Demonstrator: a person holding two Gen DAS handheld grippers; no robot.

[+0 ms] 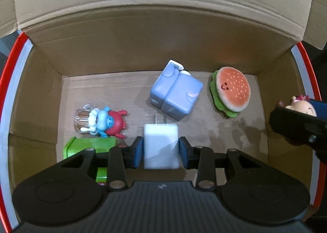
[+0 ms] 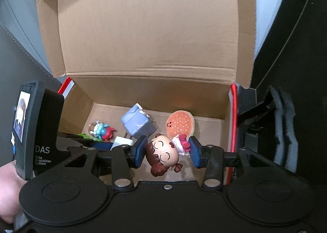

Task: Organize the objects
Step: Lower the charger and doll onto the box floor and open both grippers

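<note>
My left gripper (image 1: pixel 161 149) is shut on a white charger plug (image 1: pixel 161 146) and holds it inside the open cardboard box (image 1: pixel 143 49), prongs pointing forward. My right gripper (image 2: pixel 168 152) is shut on a doll figure with brown pigtails (image 2: pixel 163 154) and holds it above the box's front right part. On the box floor lie a blue milk-carton toy (image 1: pixel 175 94), a burger toy (image 1: pixel 232 91), a blue and red figure with a clear mug (image 1: pixel 102 122) and a green object (image 1: pixel 87 147). The right gripper with the doll shows at the right edge of the left wrist view (image 1: pixel 298 122).
The box lid (image 2: pixel 153 28) stands open behind the box. The box has red and white outer edges (image 1: pixel 12 90). Dark furniture (image 2: pixel 286 120) stands to the right of the box. The left gripper's body (image 2: pixel 38 130) sits close to the left of the right gripper.
</note>
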